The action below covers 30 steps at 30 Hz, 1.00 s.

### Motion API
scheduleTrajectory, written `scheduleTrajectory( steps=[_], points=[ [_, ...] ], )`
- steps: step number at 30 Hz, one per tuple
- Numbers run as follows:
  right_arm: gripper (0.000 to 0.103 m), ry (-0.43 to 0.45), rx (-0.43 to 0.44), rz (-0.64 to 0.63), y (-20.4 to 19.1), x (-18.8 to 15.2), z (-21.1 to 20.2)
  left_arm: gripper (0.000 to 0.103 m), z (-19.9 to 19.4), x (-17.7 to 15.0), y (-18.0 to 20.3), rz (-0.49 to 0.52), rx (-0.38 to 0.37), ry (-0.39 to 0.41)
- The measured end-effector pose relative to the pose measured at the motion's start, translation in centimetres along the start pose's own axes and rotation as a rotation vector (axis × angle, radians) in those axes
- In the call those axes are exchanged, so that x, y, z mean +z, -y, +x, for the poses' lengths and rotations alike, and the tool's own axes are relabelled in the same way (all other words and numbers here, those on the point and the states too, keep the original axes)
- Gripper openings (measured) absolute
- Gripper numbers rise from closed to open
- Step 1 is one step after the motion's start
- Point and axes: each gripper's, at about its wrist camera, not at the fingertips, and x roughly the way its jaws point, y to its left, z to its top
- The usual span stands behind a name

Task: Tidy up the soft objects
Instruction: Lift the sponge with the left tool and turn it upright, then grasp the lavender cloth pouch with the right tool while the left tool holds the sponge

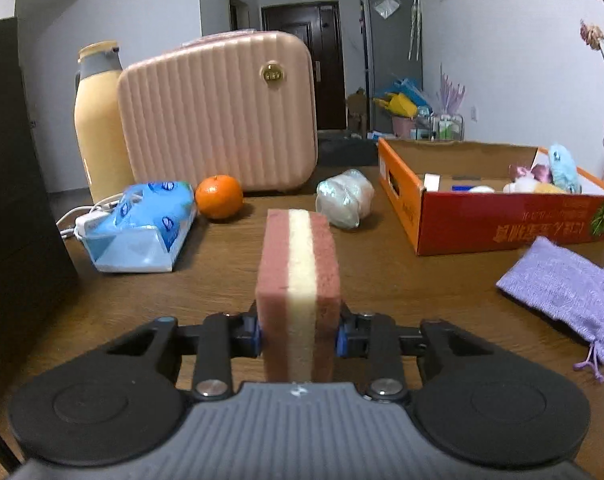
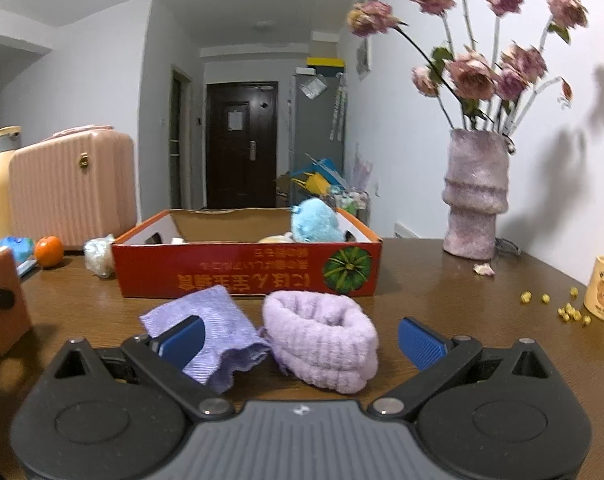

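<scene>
My left gripper (image 1: 298, 336) is shut on a pink-and-cream layered sponge (image 1: 298, 276), held upright above the brown table. The sponge also shows at the left edge of the right wrist view (image 2: 0, 304). My right gripper (image 2: 302, 340) is open, its blue pads (image 2: 419, 342) on either side of a rolled lilac fluffy band (image 2: 321, 340) and a purple knit pouch (image 2: 206, 332) lying on the table. The pouch also shows in the left wrist view (image 1: 565, 292). An orange cardboard box (image 2: 246, 276) behind them holds a blue plush toy (image 2: 315, 222) and other soft items.
A pink ribbed case (image 1: 218, 112), a cream bottle (image 1: 100, 120), a blue tissue pack (image 1: 142, 224), an orange (image 1: 218, 196) and a wrapped bundle (image 1: 345, 198) stand at the back left. A vase of dried roses (image 2: 475, 196) and a cream mug (image 2: 603, 290) with yellow crumbs stand right.
</scene>
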Motion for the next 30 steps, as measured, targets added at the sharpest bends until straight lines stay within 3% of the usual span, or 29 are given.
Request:
scheduleTrajectory(
  steps=[5, 15, 21, 30],
  points=[
    [0.103, 0.015, 0.048, -0.061, -1.8, 0.0, -0.1, 0.032, -1.4, 0.1, -0.5, -0.020, 0.001, 0.080],
    [0.103, -0.050, 0.141, -0.116, -6.6, 0.9, 3.6, 0.032, -2.3, 0.5, -1.2, -0.008, -0.017, 0.126],
    [0.103, -0.094, 0.109, -0.111, -7.9, 1.5, 6.5, 0.032, -2.7, 0.5, -2.5, -0.008, -0.029, 0.160],
    [0.103, -0.228, 0.106, -0.064, -7.7, 2.1, 11.2, 0.032, -2.4, 0.4, -4.4, 0.001, -0.035, 0.166]
  ],
)
